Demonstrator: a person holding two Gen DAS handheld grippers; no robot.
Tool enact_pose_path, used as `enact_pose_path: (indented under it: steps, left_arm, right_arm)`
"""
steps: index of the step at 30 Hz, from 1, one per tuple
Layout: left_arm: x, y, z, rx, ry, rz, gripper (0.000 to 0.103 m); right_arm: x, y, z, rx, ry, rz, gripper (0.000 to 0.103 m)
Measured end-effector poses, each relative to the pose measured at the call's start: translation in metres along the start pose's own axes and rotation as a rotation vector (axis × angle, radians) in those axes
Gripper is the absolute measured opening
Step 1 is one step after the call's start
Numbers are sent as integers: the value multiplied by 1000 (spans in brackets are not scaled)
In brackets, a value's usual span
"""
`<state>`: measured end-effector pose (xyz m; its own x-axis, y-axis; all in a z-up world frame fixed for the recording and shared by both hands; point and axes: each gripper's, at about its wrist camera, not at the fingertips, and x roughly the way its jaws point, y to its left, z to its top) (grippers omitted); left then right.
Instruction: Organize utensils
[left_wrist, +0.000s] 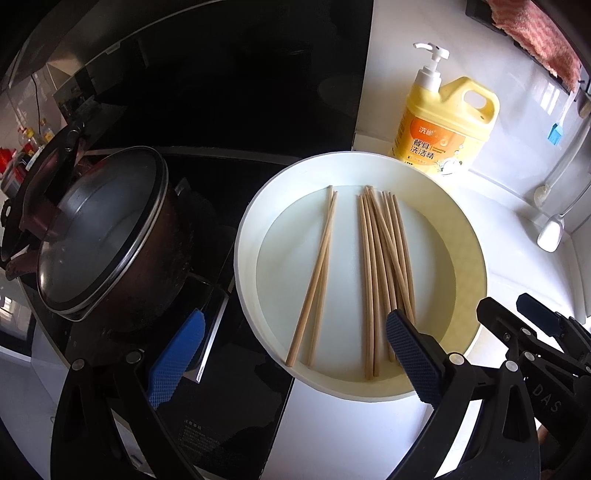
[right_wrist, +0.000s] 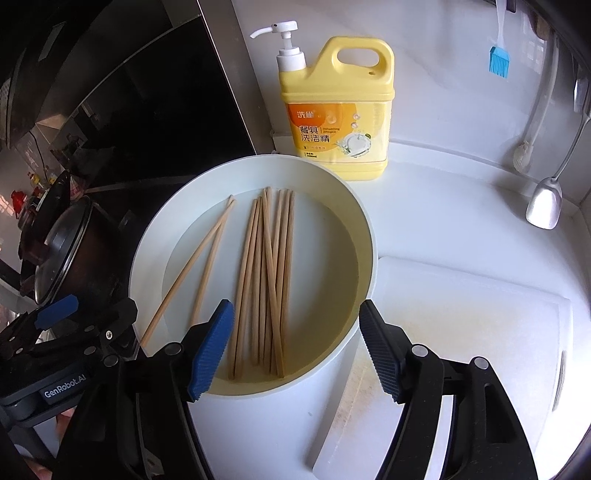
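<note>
A: Where were the chopsticks?
B: All in the white basin (right_wrist: 365, 236). A crossed pair of chopsticks (right_wrist: 199, 266) lay toward the basin's stove side, set apart, likely already sorted out. The main bundle of chopsticks (right_wrist: 266, 280) lay mid-basin, overlapping, not yet tidied.
A: Grippers?
B: The right gripper (right_wrist: 295, 347) was spread wide, nothing between its pads, hovering over the basin's near rim in line with the bundle, probably to pick next. The left gripper (left_wrist: 284, 354) was spread too, empty, straddling the basin's near rim on the stove side.
A: Anything else?
B: Yellow dish soap jug (right_wrist: 334, 110) just behind the basin, lidded pot (left_wrist: 107, 236) beside it on the stove, white cutting board (right_wrist: 461, 332) on the other side.
</note>
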<state>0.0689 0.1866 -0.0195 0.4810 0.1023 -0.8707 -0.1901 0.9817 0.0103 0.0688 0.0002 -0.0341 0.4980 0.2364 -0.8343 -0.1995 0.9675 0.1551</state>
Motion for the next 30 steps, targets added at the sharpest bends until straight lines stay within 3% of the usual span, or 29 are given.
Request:
enact_pose_path:
  steps: [30]
  left_arm:
    - [2,7,0,-7,12,27,97]
  right_arm:
    - [-3,2,0,-5,5,-37,68]
